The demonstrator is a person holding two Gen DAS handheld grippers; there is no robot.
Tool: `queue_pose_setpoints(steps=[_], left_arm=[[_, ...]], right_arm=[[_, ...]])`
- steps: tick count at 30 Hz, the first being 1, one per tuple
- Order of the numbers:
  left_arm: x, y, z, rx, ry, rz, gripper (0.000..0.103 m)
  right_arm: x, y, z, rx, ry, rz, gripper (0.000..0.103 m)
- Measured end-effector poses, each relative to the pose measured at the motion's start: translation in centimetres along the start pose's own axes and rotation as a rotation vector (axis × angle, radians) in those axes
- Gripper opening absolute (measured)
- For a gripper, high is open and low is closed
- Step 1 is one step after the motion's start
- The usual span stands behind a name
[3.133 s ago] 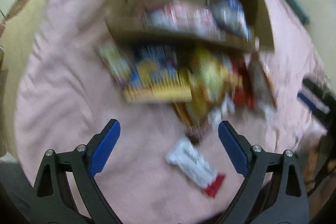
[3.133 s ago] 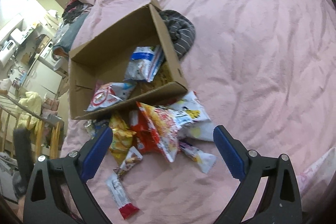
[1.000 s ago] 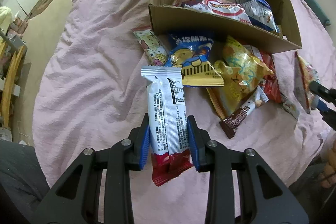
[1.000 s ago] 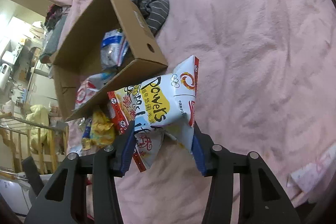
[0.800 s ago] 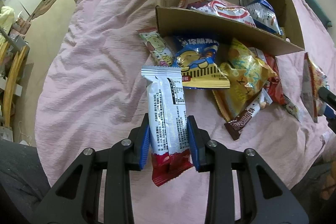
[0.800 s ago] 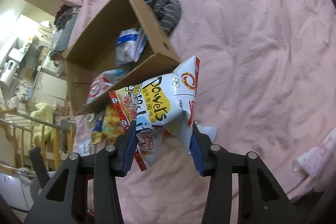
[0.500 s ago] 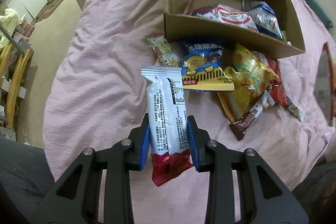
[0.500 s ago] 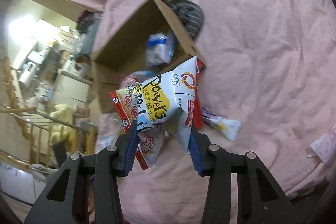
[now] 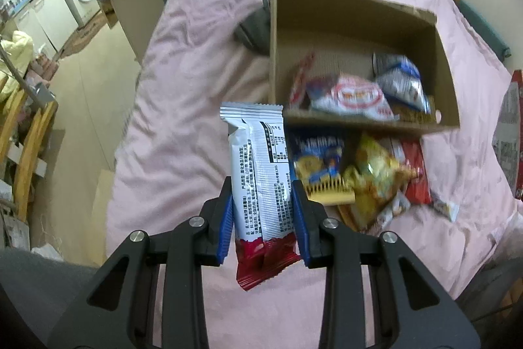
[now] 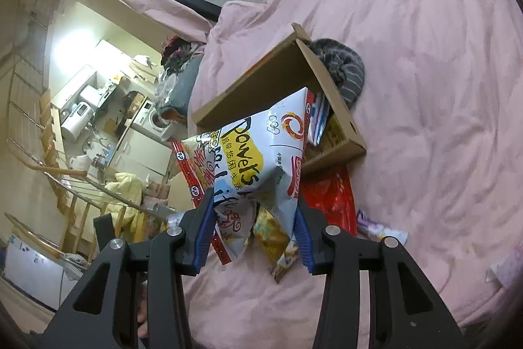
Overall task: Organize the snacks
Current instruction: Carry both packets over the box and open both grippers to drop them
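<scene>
We hold the left gripper (image 9: 263,215) clamped on a long white snack bar (image 9: 260,172) with a red lower end, its blue pads pressing the wrapper from both sides so that the bar stands upright between the jaws, lifted clear of the pink bed cover (image 9: 183,107) below. We hold the right gripper (image 10: 253,218) in the same way on a white and yellow chip bag (image 10: 258,152), which bulges out above the jaws; the pads pinch its lower part and the bag hangs in the air in front of the cardboard box (image 10: 340,116). In the left wrist view the open box lies on the bed, and inside it we see a white and red packet (image 9: 356,97), a blue and white packet (image 9: 400,80) against the right wall and a thin red packet (image 9: 300,77) leaning near the left wall. Just in front of the box a loose heap of snacks rests on the bed cover: a blue and yellow bag (image 9: 318,165), a golden yellow bag (image 9: 376,179) and a red bag (image 9: 415,172), touching or overlapping one another. A grey striped cloth (image 10: 346,71) lies beside the far corner of the box. Much of the left view is blurred, so we cannot read the smaller packets.
</scene>
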State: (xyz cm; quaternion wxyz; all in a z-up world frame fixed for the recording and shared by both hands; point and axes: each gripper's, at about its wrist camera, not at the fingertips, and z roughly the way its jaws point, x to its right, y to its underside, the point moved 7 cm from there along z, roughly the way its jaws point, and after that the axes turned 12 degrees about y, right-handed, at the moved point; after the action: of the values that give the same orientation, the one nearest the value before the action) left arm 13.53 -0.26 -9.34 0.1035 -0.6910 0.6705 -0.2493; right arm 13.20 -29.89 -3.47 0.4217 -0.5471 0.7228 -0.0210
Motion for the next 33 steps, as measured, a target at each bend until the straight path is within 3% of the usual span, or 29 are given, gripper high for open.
queue_pose_setpoints(steps=[6,11,20,26,33], left_arm=[[-0.2,-3.4,-1.0,0.054,0.000,0.014,0.028],[0.2,-5.9,-1.5,0.093,0.007,0.029,0.028],[2.7,-10.2,0.2,0.120,0.035,0.096,0.028],[3.8,-12.2,2.8,0.080,0.071,0.088,0.028],[4.4,-13.8,4.9,0.119,0.073,0.121,0.029]], right_arm=[[-0.1,-2.4,0.8,0.069,0.032,0.041,0.046],[0.3,-3.3,2.5,0.063,0.072,0.064,0.046],[-1.2,-5.9,6.4,0.034,0.127,-0.048,0.046],[-2.9,-7.1,10.5,-0.004,0.148,-0.122,0.046],[-4.1,-7.4,14.6,-0.050,0.172,-0.196,0.046]])
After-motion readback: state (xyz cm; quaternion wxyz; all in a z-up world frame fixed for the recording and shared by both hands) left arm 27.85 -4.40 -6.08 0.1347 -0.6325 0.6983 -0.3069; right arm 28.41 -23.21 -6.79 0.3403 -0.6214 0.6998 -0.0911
